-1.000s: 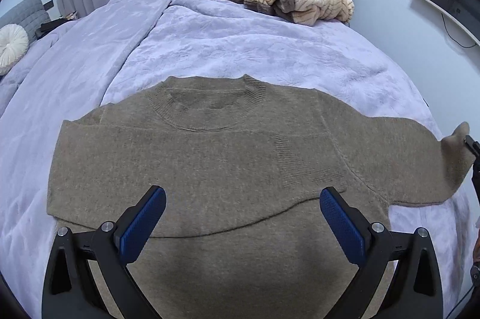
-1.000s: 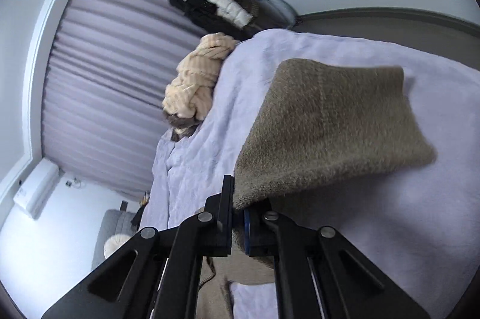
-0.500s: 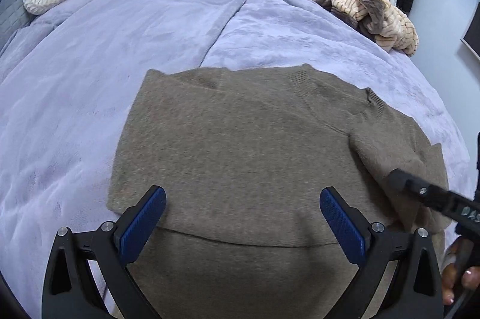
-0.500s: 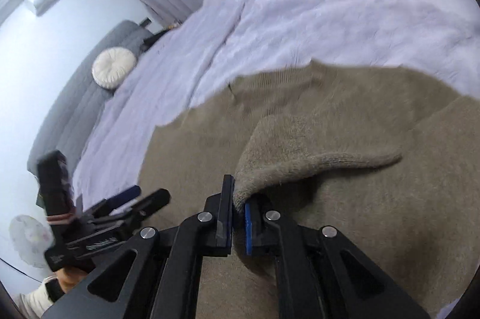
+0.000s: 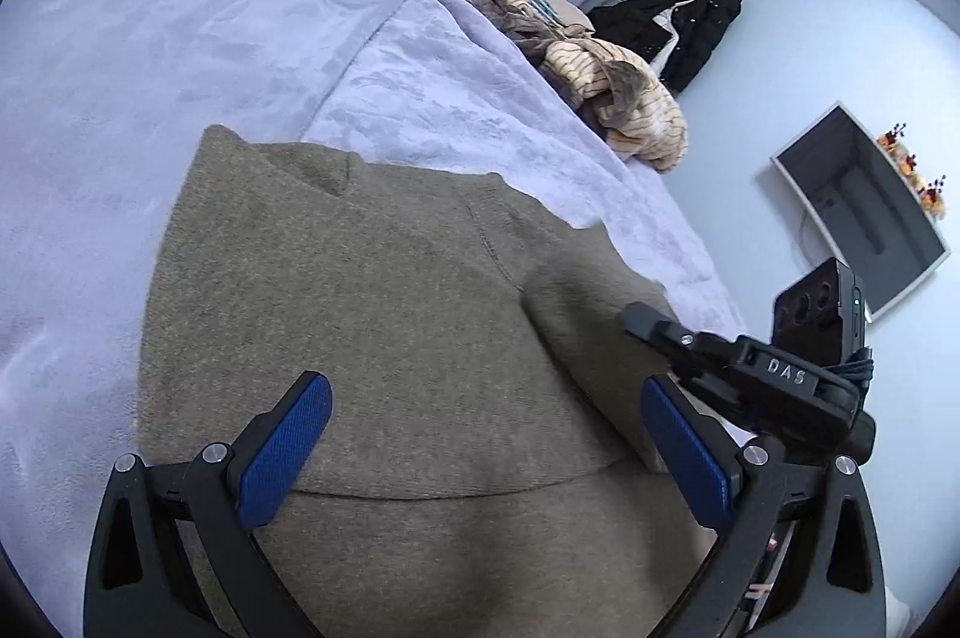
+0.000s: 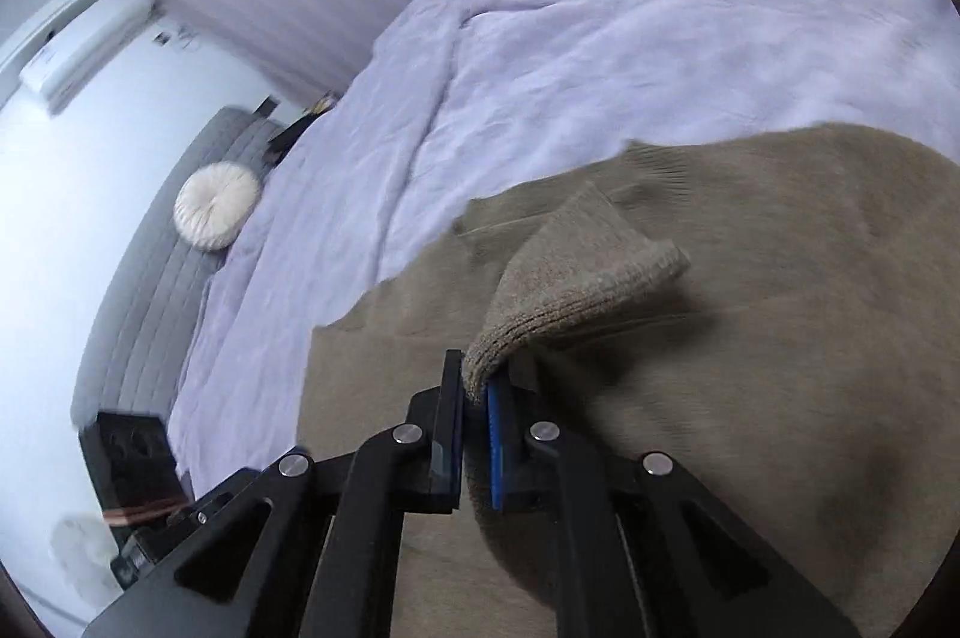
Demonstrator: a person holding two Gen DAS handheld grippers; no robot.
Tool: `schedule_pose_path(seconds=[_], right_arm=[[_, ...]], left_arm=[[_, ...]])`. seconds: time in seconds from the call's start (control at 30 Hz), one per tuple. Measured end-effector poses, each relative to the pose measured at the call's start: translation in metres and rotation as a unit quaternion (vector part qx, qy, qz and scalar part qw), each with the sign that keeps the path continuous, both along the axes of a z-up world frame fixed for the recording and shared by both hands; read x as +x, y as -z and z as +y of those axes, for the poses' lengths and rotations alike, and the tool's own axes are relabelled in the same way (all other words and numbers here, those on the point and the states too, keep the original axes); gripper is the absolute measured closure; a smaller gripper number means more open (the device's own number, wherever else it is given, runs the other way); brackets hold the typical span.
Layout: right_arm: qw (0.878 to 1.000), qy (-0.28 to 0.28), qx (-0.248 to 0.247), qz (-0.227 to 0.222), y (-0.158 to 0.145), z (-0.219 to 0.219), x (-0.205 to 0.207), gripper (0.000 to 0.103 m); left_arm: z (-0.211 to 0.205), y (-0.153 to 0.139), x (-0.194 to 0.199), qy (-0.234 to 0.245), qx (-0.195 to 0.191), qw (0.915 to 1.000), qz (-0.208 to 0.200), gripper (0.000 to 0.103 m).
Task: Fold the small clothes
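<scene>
A taupe-brown knitted sweater (image 5: 372, 314) is spread flat on the lilac plush bedspread (image 5: 180, 38), its neckline pointed away toward the far pile of clothes (image 5: 606, 74). The ribbed cuff of the right sleeve (image 6: 576, 278) is pinched between the closed jaws of the right gripper (image 6: 477, 398) and is held just above the sweater's chest, so the sleeve's long axis is laid across the body toward the opposite side. The left gripper (image 5: 486, 434) is held wide and empty over the lower body, near the folded edge. The right hand is judged nearer to the release spot; the cuff only needs lowering and letting go.
</scene>
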State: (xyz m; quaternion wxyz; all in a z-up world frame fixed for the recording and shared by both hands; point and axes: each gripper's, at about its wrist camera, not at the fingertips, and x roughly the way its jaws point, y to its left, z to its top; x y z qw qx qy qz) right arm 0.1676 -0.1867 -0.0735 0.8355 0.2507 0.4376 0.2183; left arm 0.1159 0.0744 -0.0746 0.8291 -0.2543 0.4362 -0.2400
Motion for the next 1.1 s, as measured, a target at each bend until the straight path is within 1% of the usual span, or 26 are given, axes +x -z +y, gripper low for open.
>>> schedule_pose_path(seconds=[0.03, 0.1, 0.13, 0.17, 0.2, 0.23, 0.27, 0.33, 0.43, 0.5, 0.57, 0.6, 0.63, 0.67, 0.7, 0.73, 0.77, 0.8, 0.87, 0.9, 0.93, 1.0, 1.03, 1.1], right_arm=[[0.999, -0.037, -0.011, 0.003, 0.003, 0.020, 0.000, 0.093], [0.996, -0.080, -0.039, 0.029, 0.016, 0.044, -0.006, 0.090], [0.994, -0.086, -0.047, 0.043, 0.023, 0.050, -0.007, 0.083], [0.993, -0.087, -0.049, 0.061, 0.032, 0.052, -0.010, 0.079], [0.993, -0.083, -0.043, 0.074, 0.038, 0.049, -0.013, 0.067], [0.993, -0.079, -0.032, 0.079, 0.040, 0.043, -0.018, 0.060], [0.994, -0.074, -0.020, 0.078, 0.038, 0.036, -0.024, 0.057], [0.996, -0.058, -0.012, 0.072, 0.029, 0.016, -0.039, 0.050], [0.998, -0.023, -0.005, 0.066, 0.016, -0.028, -0.063, 0.047], [0.997, 0.027, 0.010, 0.074, 0.015, -0.070, -0.084, 0.046], [0.993, 0.077, 0.035, 0.087, 0.019, -0.107, -0.101, 0.046], [0.988, 0.110, 0.053, 0.093, 0.023, -0.129, -0.113, 0.046], [0.984, 0.131, 0.067, 0.096, 0.025, -0.140, -0.116, 0.046], [0.979, 0.159, 0.086, 0.099, 0.030, -0.157, -0.124, 0.046], [0.974, 0.179, 0.098, 0.102, 0.034, -0.164, -0.131, 0.046], [0.968, 0.198, 0.117, 0.104, 0.038, -0.174, -0.135, 0.046], [0.960, 0.214, 0.147, 0.102, 0.043, -0.183, -0.137, 0.046], [0.951, 0.232, 0.176, 0.101, 0.048, -0.189, -0.137, 0.046], [0.941, 0.257, 0.203, 0.090, 0.051, -0.193, -0.132, 0.047], [0.941, 0.261, 0.203, 0.080, 0.050, -0.194, -0.128, 0.066], [0.945, 0.258, 0.190, 0.072, 0.045, -0.193, -0.123, 0.095], [0.957, 0.239, 0.155, 0.049, 0.031, -0.187, -0.114, 0.096], [0.962, 0.230, 0.139, 0.039, 0.024, -0.185, -0.112, 0.096], [0.971, 0.219, 0.094, 0.028, 0.017, -0.181, -0.110, 0.096]], left_arm=[[0.001, 0.002, 0.002, 0.001, -0.006, 1.0000, 0.004, 0.000], [0.000, 0.009, 0.006, 0.005, -0.023, 0.9996, 0.017, 0.000], [-0.001, 0.011, 0.007, 0.005, -0.026, 0.9994, 0.024, 0.000], [-0.003, 0.014, 0.008, 0.005, -0.026, 0.9992, 0.030, 0.000], [-0.007, 0.015, 0.009, 0.008, -0.022, 0.9992, 0.034, 0.000], [-0.009, 0.017, 0.010, 0.010, -0.017, 0.9992, 0.036, 0.000], [-0.013, 0.018, 0.011, 0.013, -0.012, 0.9992, 0.037, 0.000], [-0.019, 0.019, 0.013, 0.018, 0.002, 0.9990, 0.040, 0.000], [-0.030, 0.018, 0.017, 0.022, 0.015, 0.9988, 0.041, 0.000], [-0.038, 0.018, 0.021, 0.025, 0.023, 0.9984, 0.044, 0.000], [-0.047, 0.018, 0.023, 0.028, 0.031, 0.9980, 0.048, 0.000], [-0.053, 0.018, 0.025, 0.027, 0.037, 0.9978, 0.049, 0.005], [-0.056, 0.018, 0.026, 0.025, 0.040, 0.9976, 0.050, 0.021], [-0.061, 0.019, 0.030, 0.025, 0.042, 0.9971, 0.058, 0.036], [-0.064, 0.021, 0.033, 0.026, 0.044, 0.9963, 0.069, 0.074], [-0.066, 0.024, 0.036, 0.029, 0.046, 0.9951, 0.083, 0.096], [-0.066, 0.025, 0.037, 0.027, 0.046, 0.9948, 0.087, 0.096], [-0.065, 0.020, 0.037, 0.021, 0.046, 0.9957, 0.078, 0.096], [-0.059, 0.004, 0.035, 0.014, 0.043, 0.9977, 0.051, 0.096], [-0.054, -0.006, 0.034, 0.009, 0.039, 0.9986, 0.036, 0.096], [-0.048, -0.015, 0.033, 0.005, 0.038, 0.9990, 0.022, 0.096], [-0.039, -0.023, 0.032, 0.007, 0.042, 0.9991, 0.006, 0.096], [-0.037, -0.021, 0.032, 0.009, 0.051, 0.9986, 0.005, 0.096], [-0.033, -0.006, 0.033, 0.016, 0.068, 0.9974, 0.019, 0.096]])
